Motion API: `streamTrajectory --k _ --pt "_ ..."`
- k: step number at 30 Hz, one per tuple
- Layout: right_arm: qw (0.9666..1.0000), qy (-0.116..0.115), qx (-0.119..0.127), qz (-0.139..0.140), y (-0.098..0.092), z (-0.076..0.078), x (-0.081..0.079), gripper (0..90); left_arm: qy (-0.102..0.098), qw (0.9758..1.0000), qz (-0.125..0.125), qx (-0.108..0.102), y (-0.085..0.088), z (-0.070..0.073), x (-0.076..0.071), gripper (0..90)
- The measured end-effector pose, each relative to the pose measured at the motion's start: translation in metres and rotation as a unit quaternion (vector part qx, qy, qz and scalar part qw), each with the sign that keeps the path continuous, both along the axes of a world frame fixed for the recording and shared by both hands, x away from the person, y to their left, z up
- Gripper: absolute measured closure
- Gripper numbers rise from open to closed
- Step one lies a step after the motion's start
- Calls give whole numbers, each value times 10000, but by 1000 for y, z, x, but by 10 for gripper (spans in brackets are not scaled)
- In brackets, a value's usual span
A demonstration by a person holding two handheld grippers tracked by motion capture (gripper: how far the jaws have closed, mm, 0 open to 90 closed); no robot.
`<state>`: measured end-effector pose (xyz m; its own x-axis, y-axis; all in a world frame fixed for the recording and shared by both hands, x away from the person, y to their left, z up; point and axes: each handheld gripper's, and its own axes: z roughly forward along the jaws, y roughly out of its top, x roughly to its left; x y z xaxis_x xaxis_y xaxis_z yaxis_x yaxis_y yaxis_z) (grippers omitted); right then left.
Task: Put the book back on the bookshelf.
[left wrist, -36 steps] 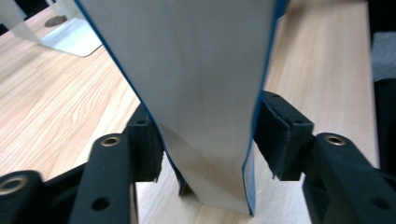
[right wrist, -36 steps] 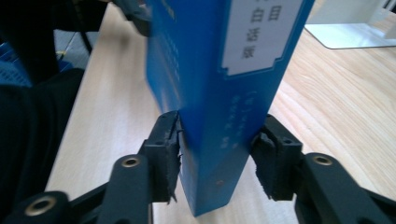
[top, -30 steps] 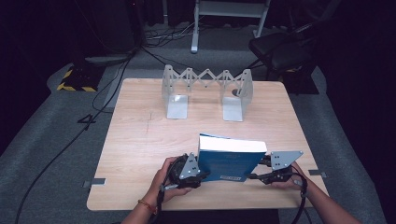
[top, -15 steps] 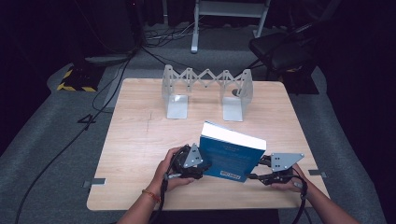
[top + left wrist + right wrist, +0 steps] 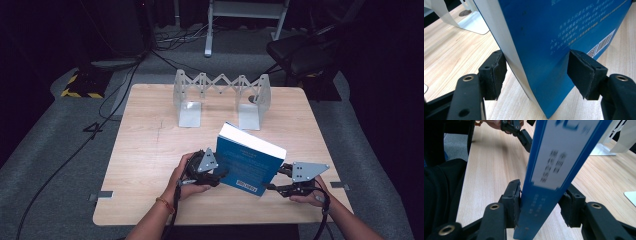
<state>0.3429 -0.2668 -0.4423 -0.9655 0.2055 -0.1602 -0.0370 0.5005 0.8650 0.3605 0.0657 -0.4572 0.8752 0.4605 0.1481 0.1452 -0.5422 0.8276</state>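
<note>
Left tool (image 5: 218,176) stands with jaws just opening, straddling the fore-edge of one thick blue-covered book (image 5: 247,162) without gripping. Right tool (image 5: 278,179), at the book's 3 o'clock, has also been opening; its pads (image 5: 512,202) sit at the spine, contact unclear. Book stands tilted on the wooden tabletop (image 5: 145,150), at 6 o'clock from one folding metal book rack (image 5: 220,95).

We see a blue book (image 5: 249,162) standing tilted on the wooden table (image 5: 150,145), near its front edge. Our left gripper (image 5: 216,176) sits at the book's left lower edge, our right gripper (image 5: 276,179) at its right lower corner. Behind the book, well apart, stands a grey folding book rack (image 5: 220,97).
</note>
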Motion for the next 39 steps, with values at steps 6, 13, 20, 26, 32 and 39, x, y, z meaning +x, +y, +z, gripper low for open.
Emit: streamTrajectory --k 6,13,20,26,32,39 --pt "9997 -134 56 -200 9 10 -4 546 35 9999 38 -104 0 -1 -1 328" --pt "9989 -225 238 -341 19 38 -5 527 98 9997 84 -209 0 -2 -2 325" --pt "9979 -300 434 -375 25 74 -3 522 121 9995 123 -248 0 -2 -4 323" --pt "9978 -278 452 -406 31 94 -1 522 113 9995 140 -258 0 -2 -4 322" --pt "9984 -154 268 -465 36 107 0 530 133 9992 172 -322 0 -3 -5 314" --pt "9980 104 -165 -609 46 121 5 535 155 9985 251 -453 -1 -5 -5 306"
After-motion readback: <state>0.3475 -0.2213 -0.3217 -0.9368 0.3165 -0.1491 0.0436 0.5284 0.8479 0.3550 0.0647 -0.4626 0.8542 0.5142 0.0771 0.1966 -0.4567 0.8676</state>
